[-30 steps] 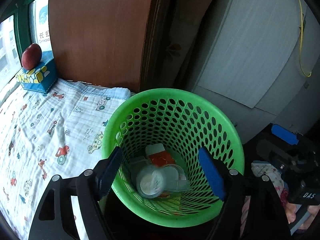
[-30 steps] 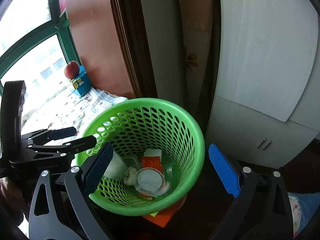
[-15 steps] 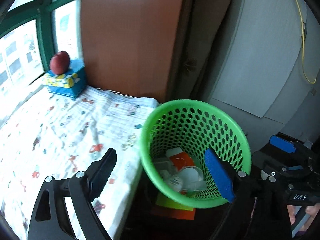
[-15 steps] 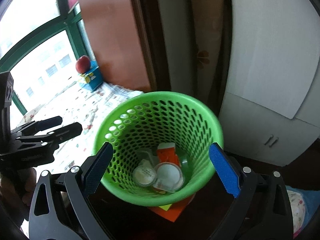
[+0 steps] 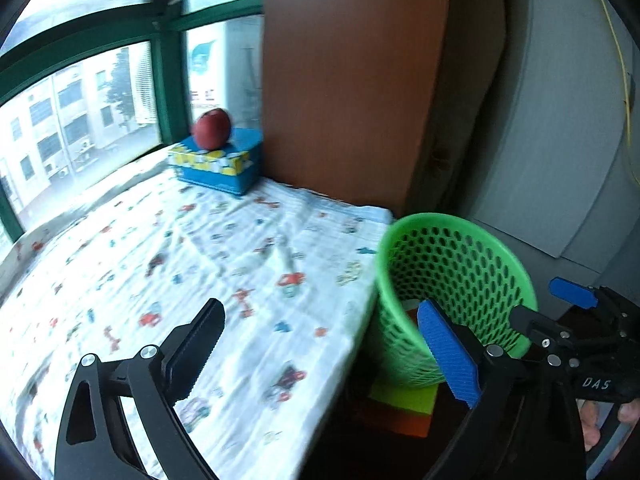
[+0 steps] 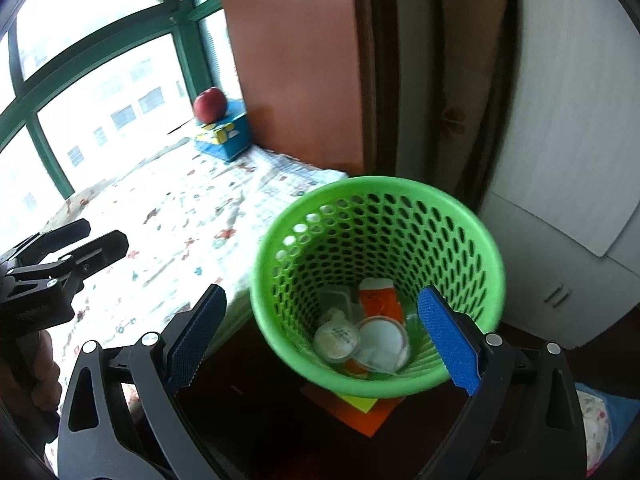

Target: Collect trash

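A green perforated bin stands beside a table covered with a patterned cloth. The bin also shows in the left wrist view. Inside lie trash pieces: a round white lid, a clear plastic cup and an orange packet. My left gripper is open and empty over the table's right edge, left of the bin. It also shows in the right wrist view. My right gripper is open and empty above the bin's near side. It also shows in the left wrist view.
A blue tissue box with a red apple on top stands at the table's far corner by the window. A brown wooden panel and grey cabinet doors rise behind the bin. Orange and yellow paper lies under the bin.
Both grippers have pulled back and up from the bin. The left one has swung left over the table, so the bin now sits at its right. Both stay open.
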### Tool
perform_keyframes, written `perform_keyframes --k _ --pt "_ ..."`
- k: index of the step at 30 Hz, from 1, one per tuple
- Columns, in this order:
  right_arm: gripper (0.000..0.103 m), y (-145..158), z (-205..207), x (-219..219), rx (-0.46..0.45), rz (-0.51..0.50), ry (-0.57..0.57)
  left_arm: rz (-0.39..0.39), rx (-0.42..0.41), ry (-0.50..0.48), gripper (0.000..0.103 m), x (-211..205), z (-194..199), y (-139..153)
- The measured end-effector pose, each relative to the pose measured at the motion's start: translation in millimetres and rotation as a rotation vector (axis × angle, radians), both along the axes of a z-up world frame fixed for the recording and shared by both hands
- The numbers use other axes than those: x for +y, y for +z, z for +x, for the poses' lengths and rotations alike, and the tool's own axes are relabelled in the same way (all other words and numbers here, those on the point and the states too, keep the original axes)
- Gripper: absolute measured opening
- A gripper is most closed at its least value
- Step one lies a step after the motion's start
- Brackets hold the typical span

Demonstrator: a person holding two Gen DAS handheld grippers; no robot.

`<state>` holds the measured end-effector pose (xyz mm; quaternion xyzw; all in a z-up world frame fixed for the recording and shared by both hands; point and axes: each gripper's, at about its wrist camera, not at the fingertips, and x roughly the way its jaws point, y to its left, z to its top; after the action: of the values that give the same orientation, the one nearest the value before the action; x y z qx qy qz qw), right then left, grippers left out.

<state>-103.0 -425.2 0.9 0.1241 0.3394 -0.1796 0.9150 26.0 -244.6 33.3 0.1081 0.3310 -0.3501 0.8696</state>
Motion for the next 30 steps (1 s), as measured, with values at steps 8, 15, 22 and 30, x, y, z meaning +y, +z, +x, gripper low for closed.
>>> perform_keyframes --k 8,15,22,30 --pt "0.095 10.8 8.7 23.4 -0.017 -0.014 0.039 -0.001 -0.029 0.084 0.094 41.4 -1.7 3.4" --pt "0.096 15.2 9.4 34.7 -0.037 -0.018 0.061 -0.015 -0.032 0.139 0.095 67.6 -0.5 7.5" --pt "0.096 13.0 14.6 46.1 -0.034 -0.032 0.079 -0.038 -0.019 0.183 0.096 87.0 1.2 9.0" --pt "0.096 14.4 16.3 51.8 -0.041 -0.05 0.095 -0.042 0.003 0.199 0.096 92.1 2.9 3.8"
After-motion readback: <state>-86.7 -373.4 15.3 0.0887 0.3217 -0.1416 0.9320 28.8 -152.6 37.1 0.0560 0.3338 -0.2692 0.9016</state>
